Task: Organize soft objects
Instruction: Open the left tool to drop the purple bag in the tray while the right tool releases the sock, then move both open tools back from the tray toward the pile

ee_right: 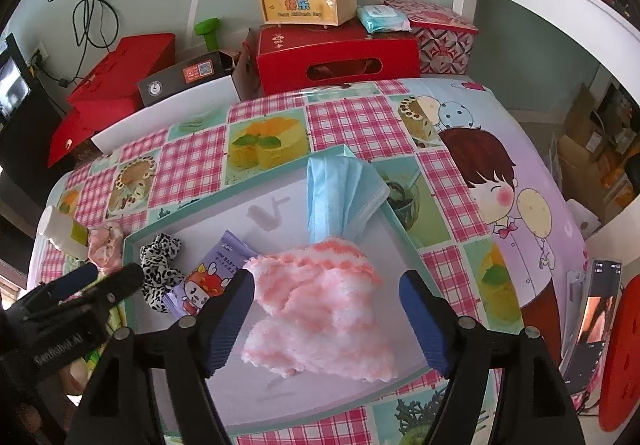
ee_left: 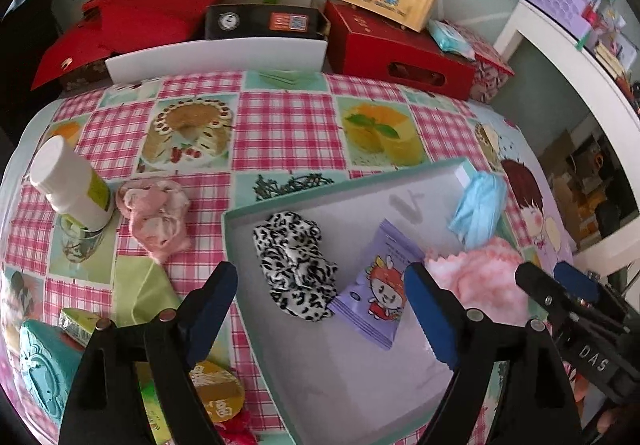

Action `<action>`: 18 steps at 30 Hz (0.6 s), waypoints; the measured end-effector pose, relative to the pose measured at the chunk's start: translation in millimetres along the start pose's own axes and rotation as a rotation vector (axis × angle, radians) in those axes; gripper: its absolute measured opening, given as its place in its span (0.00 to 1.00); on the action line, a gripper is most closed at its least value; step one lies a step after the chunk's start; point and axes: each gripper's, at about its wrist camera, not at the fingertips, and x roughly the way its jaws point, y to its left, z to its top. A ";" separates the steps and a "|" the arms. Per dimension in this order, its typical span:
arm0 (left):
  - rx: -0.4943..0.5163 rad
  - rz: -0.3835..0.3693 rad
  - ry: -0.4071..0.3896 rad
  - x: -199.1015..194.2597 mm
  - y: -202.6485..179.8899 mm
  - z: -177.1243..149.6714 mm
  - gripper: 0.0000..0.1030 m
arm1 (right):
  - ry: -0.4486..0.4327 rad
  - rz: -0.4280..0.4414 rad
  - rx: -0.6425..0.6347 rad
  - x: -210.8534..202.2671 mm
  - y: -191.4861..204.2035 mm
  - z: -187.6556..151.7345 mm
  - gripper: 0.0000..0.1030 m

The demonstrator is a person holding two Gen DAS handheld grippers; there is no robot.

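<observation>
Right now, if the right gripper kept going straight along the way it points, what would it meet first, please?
Most likely the pink fluffy cloth lying in the tray: it sits directly between the open right gripper fingers, untouched. Depth is hard to judge.

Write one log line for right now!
left tool: open | right tool: open | pink towel: in tray | pink scrunchie: outside

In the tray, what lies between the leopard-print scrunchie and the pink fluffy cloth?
A purple wet-wipe packet with a cartoon figure lies between the leopard-print scrunchie and the pink fluffy cloth on the tray floor; both wrist views show it.
</observation>
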 end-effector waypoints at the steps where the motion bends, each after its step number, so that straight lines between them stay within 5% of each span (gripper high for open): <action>1: -0.004 0.005 -0.003 -1.1 2.1 0.3 0.83 | 0.001 -0.002 -0.003 0.3 0.8 0.0 0.85; 6: -0.035 0.039 -0.023 -8.4 18.8 5.2 0.84 | -0.021 -0.002 -0.010 -2.5 2.8 0.8 1.00; 18: -0.182 0.136 -0.076 -37.4 92.5 13.7 0.84 | -0.037 0.017 -0.028 -4.7 12.3 1.9 1.00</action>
